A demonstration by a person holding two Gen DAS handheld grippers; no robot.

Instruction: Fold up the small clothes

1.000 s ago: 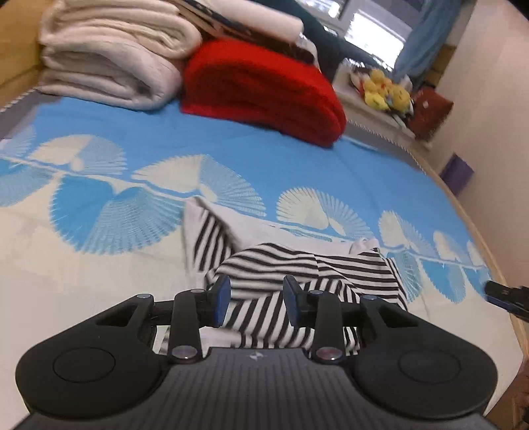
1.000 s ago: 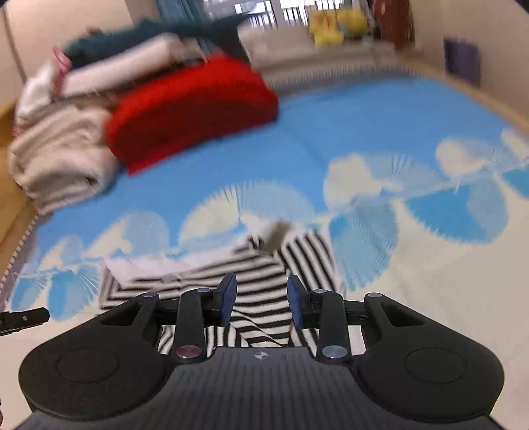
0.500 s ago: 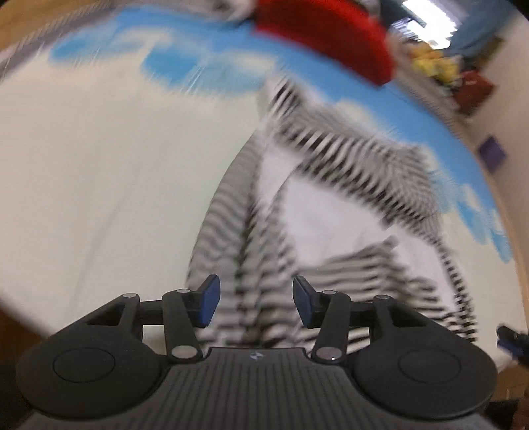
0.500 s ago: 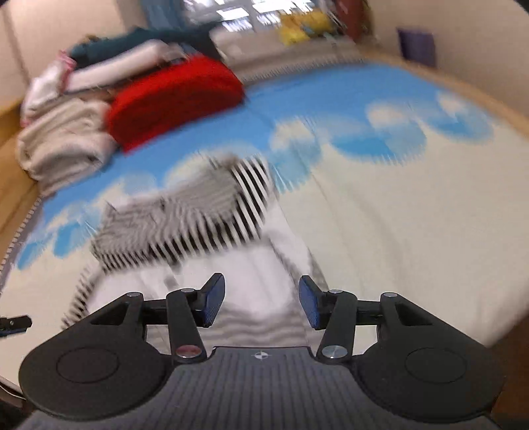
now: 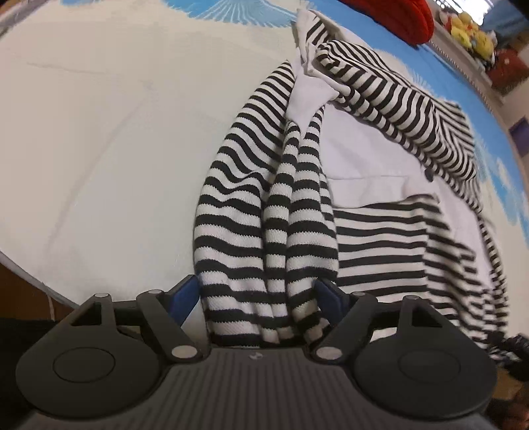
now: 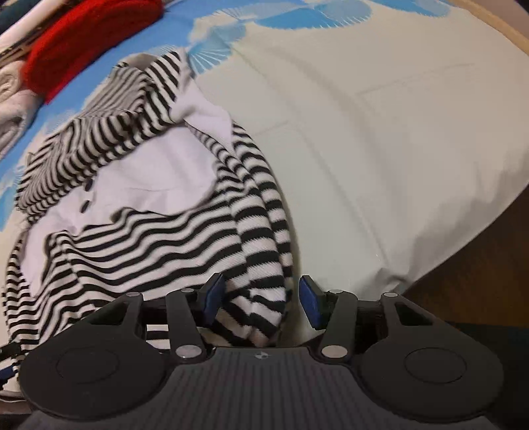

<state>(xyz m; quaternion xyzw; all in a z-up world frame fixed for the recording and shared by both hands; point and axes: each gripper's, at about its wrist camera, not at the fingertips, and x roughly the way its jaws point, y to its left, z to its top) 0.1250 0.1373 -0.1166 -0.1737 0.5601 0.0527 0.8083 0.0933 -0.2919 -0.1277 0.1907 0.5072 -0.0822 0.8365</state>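
The left gripper [image 5: 258, 296] has its jaws spread wide, and they have just been opening; a bunched roll of the striped garment [image 5: 380, 244] lies between them, its folds filling most of the gap, the left blue pad just clear of the cloth and the right pad touching or nearly touching it, so nothing is clamped. The right gripper [image 6: 261, 301] also has its jaws apart, having opened a little within the last moment; another rolled striped edge sits between them, against the left pad, with open space before the right pad. Ahead of both sets of jaws the garment spreads over the bed [image 5: 99, 149], its white lining [image 5: 370, 145] turned up in the middle, a small dark button [image 6: 86, 187] on it, and a striped flap folded across the far side. To the outer side of each gripper the cream bedcover lies bare and smooth, giving free room. Close beside the jaws on those outer sides the mattress edge drops away to a dark wooden floor [image 6: 479, 281]. Beyond the garment the cover turns blue with fan patterns, and a red folded blanket [image 6: 82, 43] sits at the far end beside pale folded bedding [image 6: 10, 99]; yellow plush toys [image 5: 469, 29] stand further off.
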